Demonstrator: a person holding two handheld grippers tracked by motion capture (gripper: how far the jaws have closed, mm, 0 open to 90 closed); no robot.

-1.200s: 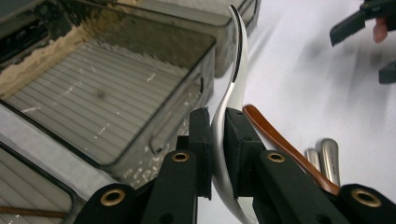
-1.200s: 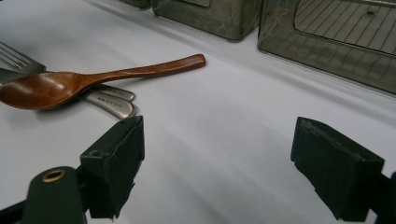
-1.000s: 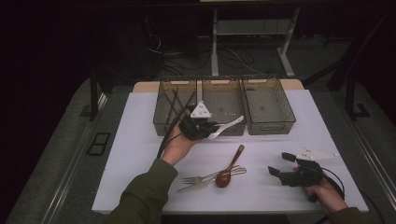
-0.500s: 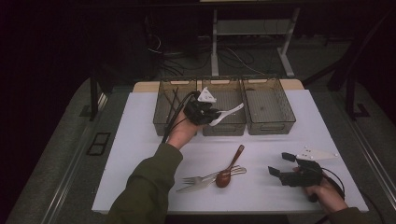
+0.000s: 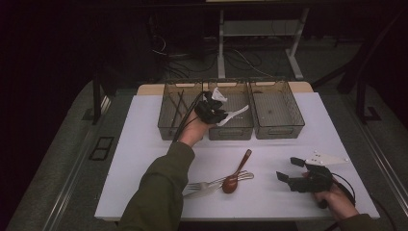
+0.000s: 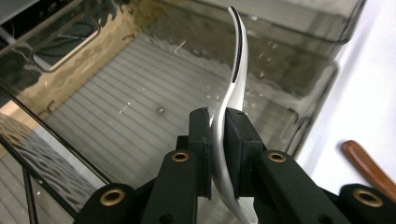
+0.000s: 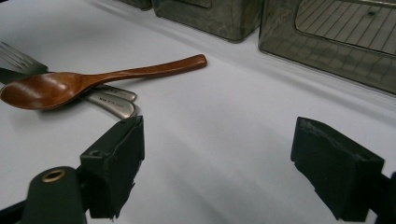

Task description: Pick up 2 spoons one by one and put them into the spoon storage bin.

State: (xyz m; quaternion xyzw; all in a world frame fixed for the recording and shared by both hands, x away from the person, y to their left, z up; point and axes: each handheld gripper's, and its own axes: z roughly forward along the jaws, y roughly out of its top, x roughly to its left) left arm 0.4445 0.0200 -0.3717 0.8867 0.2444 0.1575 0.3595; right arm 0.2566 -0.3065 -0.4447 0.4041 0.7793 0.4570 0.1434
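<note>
The left hand-held gripper (image 5: 211, 111) has moved forward from the edge of the bins and now hangs over the middle bin (image 5: 231, 132), its jaws clamped tight on the handle of a white spoon (image 6: 236, 79), whose bowl end juts out ahead of the jaws above the ribbed bin floor. That shift suggests the sorting step is nearly done: the spoon only has to be let go to land in that compartment. The right hand-held gripper (image 5: 298, 177) rests low on the white worktop (image 5: 144, 144), jaws spread wide with nothing between them; ahead of it and to its left lies a brown wooden spoon (image 7: 84, 81), resting across what look like two metal forks (image 5: 207, 186), though the dim high view makes that count uncertain. There are three clear bins in a row beyond both grippers: the left bin (image 5: 166, 130) holds a few dark sticks, the right bin (image 5: 279, 130) looks bare. So two spoons, probably two forks, three bins.
</note>
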